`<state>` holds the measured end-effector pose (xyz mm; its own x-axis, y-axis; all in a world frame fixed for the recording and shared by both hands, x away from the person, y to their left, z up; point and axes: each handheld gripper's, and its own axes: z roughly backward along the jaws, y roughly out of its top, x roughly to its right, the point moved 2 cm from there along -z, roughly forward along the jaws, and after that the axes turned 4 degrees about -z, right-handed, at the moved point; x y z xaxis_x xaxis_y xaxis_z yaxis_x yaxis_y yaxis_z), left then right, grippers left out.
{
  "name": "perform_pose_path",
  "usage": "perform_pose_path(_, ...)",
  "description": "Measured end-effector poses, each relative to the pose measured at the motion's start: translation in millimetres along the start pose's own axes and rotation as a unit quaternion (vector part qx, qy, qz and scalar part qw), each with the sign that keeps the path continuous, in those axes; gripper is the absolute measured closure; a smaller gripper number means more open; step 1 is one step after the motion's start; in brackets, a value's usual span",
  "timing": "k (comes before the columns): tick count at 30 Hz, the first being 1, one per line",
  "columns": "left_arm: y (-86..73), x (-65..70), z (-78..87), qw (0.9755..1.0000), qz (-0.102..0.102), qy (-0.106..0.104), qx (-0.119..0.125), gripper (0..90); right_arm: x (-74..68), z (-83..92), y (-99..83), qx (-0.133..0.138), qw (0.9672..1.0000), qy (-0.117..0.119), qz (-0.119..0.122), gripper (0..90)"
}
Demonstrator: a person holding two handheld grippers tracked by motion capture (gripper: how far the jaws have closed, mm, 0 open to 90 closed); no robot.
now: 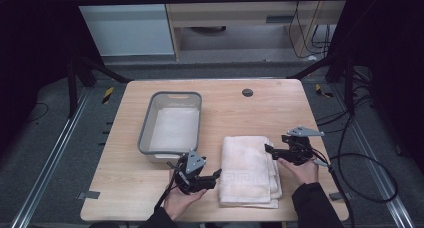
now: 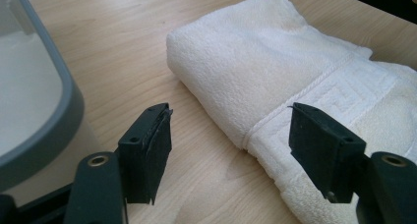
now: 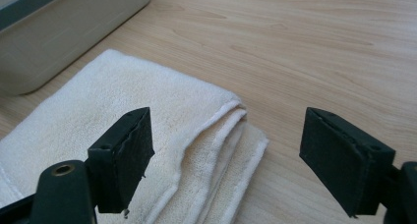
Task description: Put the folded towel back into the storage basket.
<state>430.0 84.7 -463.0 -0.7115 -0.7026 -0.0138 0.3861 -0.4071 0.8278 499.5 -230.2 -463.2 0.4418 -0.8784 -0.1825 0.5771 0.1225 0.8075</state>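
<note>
A folded white towel (image 1: pixel 248 170) with a woven key-pattern band lies on the wooden table (image 1: pixel 260 113) near the front edge. My left gripper (image 1: pixel 215 178) sits just left of the towel, pointing at its left edge, jaws open and empty. In the left gripper view the towel (image 2: pixel 255 62) lies ahead, its folded edge between the open left gripper (image 2: pixel 228 121) jaws' line. My right gripper (image 1: pixel 270 152) hovers at the towel's far right corner, open. In the right gripper view the towel's layered corner (image 3: pixel 162 101) lies below the open right gripper (image 3: pixel 227 118).
A grey plastic basin (image 1: pixel 170 95) lined with something white stands left of the towel, close to my left gripper; its rim (image 2: pixel 59 111) and wall (image 3: pixel 74 27) show nearby. A round cable hole (image 1: pixel 247 92) sits at the table's back. Cables trail off the right edge.
</note>
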Motion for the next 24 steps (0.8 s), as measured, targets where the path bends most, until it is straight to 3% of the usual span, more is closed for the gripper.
perform_pose_path(14, -7.9, 10.7, -25.9, 0.9992, 0.003, -0.016, -0.037, 28.2, -0.9, -18.4, -12.1, -0.027, 0.9996, 0.007, -0.008, 18.6)
perform_pose_path(24, -16.8, 17.6, -40.7, 0.9987, 0.001, -0.022, -0.047, 26.1, -2.8, -30.8, -18.2, -0.048, 0.9988, 0.007, -0.006, 18.5)
